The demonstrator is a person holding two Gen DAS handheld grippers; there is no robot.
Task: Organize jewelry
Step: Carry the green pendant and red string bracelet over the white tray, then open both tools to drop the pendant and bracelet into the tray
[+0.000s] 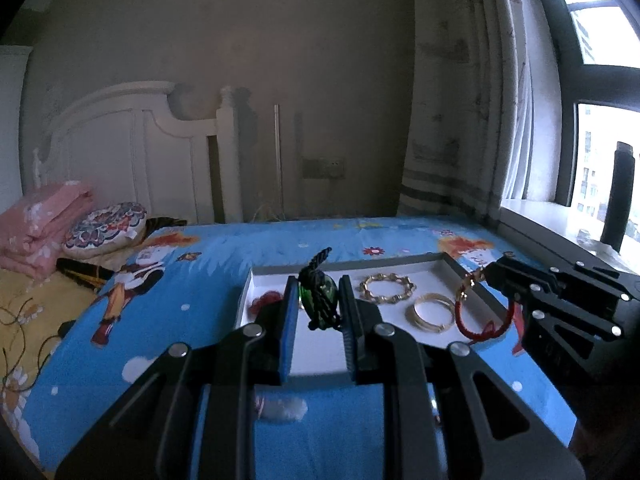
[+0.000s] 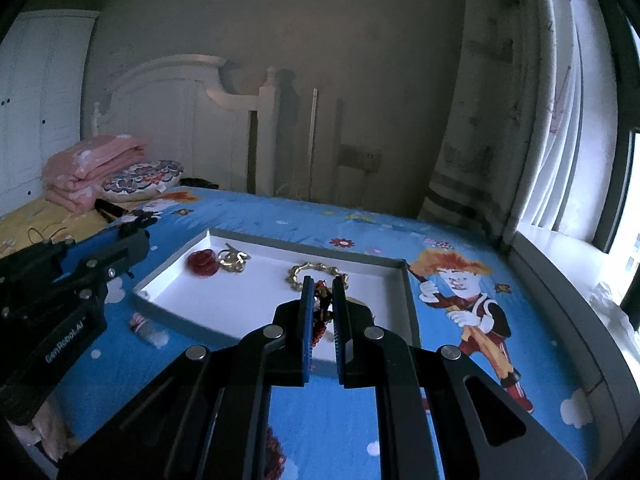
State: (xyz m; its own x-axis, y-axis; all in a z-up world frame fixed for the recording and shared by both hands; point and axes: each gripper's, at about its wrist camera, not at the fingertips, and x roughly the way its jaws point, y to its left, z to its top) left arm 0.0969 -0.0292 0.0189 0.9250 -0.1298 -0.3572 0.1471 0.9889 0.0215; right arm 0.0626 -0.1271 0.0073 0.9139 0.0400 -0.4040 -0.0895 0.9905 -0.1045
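Note:
A white tray [image 1: 320, 350] with a grey rim [image 2: 304, 242] lies on the blue cartoon bedsheet. My left gripper [image 1: 319, 298] is shut on a green pendant with a dark braided cord [image 1: 318, 296], held above the tray's left part. My right gripper [image 2: 321, 288] is shut on a red cord bracelet with a gold clasp [image 1: 482, 326], which hangs over the tray's right edge; it shows between the fingers in the right wrist view [image 2: 321, 312]. In the tray lie a gold link bracelet [image 1: 387, 289], gold bangles [image 1: 431, 312], a red item [image 2: 203, 263] and a small gold piece [image 2: 234, 261].
A small clear plastic bag [image 2: 149, 330] lies on the sheet in front of the tray. Folded pink blanket [image 1: 42, 220] and a patterned cushion [image 1: 105, 229] sit at the headboard end. Cables [image 1: 16, 320] lie on the yellow sheet. The window sill [image 1: 560, 236] borders the right side.

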